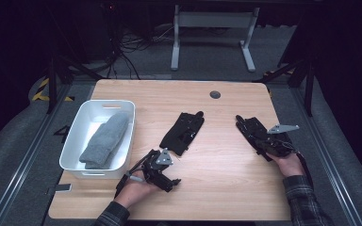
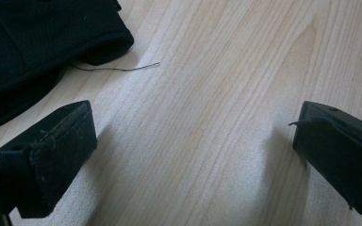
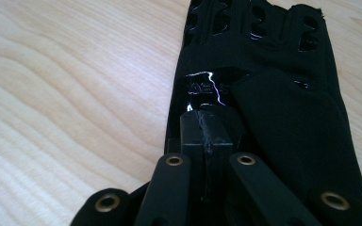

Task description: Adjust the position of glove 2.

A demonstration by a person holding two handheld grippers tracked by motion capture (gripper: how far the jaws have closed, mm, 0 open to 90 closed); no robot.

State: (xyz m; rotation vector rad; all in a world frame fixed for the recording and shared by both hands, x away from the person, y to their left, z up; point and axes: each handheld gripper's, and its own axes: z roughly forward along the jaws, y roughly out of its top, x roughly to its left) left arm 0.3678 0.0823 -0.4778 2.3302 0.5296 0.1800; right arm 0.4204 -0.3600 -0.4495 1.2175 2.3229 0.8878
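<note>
a: our left gripper [image 1: 162,170] sits near the left, low, jaws spread wide.
b: and our right gripper [image 1: 257,136] reaches far on the right, jaws pressed together, hand [image 1: 288,164] behind it.

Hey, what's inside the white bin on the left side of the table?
The white bin holds a grey sock lying lengthwise along its floor. Bare white floor shows beside it; whatever lies beneath the sock is covered.
</note>
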